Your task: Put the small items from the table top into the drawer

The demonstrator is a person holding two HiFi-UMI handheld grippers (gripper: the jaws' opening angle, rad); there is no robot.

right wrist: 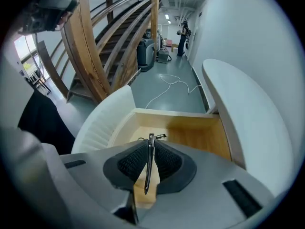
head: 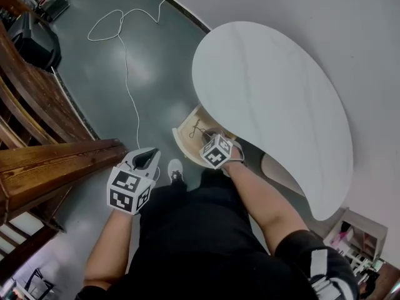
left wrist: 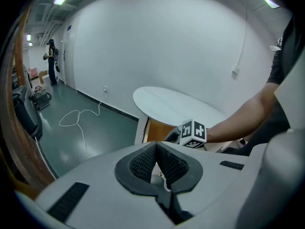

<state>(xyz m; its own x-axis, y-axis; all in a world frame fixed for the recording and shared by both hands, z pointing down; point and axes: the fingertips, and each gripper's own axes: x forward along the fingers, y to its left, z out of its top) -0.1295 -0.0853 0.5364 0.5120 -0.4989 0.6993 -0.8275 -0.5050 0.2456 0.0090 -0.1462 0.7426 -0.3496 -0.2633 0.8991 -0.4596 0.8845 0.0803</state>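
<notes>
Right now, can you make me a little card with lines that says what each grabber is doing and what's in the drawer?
Left gripper: jaws together, nothing held, off to the left of the drawer
Right gripper: shut on a thin dark strip, above the drawer
Drawer: pulled open under the table, wooden inside
Inside the drawer: a small dark wiry thing
Table: white and rounded; no small items show on its top in the head view
</notes>
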